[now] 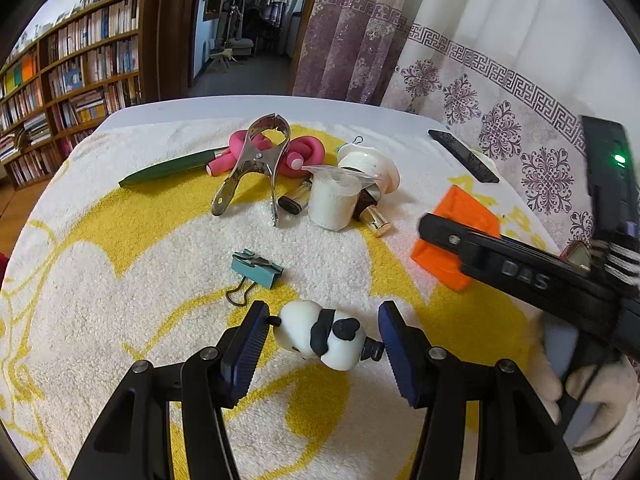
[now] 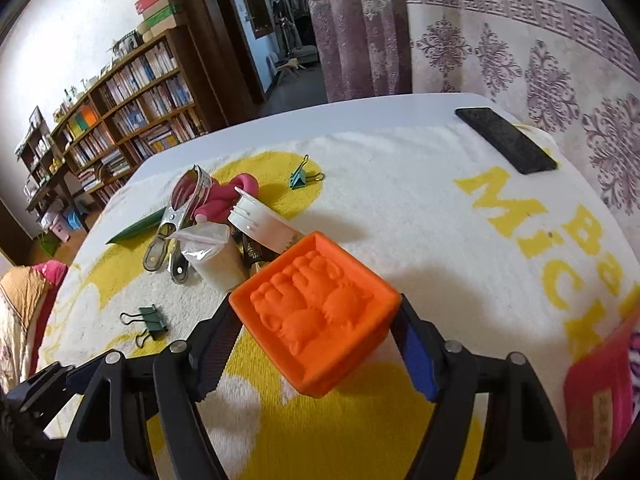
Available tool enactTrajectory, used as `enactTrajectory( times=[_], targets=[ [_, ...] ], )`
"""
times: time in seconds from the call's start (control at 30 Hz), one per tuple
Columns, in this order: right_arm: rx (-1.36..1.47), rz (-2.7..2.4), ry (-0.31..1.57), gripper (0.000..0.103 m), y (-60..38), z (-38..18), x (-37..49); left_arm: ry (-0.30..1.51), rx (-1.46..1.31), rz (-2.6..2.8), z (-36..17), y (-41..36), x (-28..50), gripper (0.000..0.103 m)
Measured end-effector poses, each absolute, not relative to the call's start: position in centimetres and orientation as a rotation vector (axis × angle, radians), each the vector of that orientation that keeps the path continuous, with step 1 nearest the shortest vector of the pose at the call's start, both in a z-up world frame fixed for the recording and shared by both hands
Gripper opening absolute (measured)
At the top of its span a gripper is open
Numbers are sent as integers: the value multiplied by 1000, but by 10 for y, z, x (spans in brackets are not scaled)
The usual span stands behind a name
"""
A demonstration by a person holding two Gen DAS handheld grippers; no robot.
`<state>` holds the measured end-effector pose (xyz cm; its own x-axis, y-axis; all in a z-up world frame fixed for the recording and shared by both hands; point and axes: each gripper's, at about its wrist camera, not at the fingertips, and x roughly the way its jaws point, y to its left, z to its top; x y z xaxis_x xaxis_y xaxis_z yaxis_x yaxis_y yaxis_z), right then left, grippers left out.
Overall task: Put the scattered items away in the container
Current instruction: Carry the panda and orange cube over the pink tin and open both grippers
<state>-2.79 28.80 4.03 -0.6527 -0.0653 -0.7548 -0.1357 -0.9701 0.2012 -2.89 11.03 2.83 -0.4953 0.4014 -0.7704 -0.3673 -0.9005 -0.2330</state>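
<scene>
On a white terry towel (image 1: 120, 300) printed with yellow shapes and letters, spread over a white table (image 1: 240, 105), the scattered items lay mostly in one heap toward the far side. At the left of that heap sat a dark green pen-like stick (image 1: 168, 169), then a pink foam roller twisted into a knot (image 1: 304, 152) with a large silver metal spring clamp (image 1: 256, 168) lying across it. Just right of these were a small clear plastic cup of white powder (image 1: 332, 200), a white ribbed plastic cap (image 1: 370, 166) and a gold-capped tube (image 1: 374, 220), all touching or nearly so. A teal binder clip (image 1: 258, 274) lay alone nearer the cameras; the right wrist view showed a second green binder clip (image 2: 301, 178) on the far side of the heap. A flat black rectangular slab (image 2: 506, 140) rested at the towel's far right edge.

The left gripper (image 1: 324, 340) clasped a small white-and-black panda figurine (image 1: 324, 334) between its blue pads, one pad against a black stud at the toy's end, the other against a black stub at its opposite end, low over the towel.

To the right, the right gripper (image 2: 316, 320) held an orange square plastic mould with a raised animal relief (image 2: 316, 308), the container-like piece, tilted between its two fingers just above the towel; the jaws clamped its opposite sides. A white-gloved hand (image 1: 592, 392) gripped that tool's handle. A red box edge (image 2: 600, 384) showed at the far right.
</scene>
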Motion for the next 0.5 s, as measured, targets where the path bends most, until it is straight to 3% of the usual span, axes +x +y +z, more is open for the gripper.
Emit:
enactTrajectory(
  times=[0.5],
  targets=[
    [-1125,2794,437,77,300,77,63,-32,-1180,2374,49,118,-16,58]
  ],
)
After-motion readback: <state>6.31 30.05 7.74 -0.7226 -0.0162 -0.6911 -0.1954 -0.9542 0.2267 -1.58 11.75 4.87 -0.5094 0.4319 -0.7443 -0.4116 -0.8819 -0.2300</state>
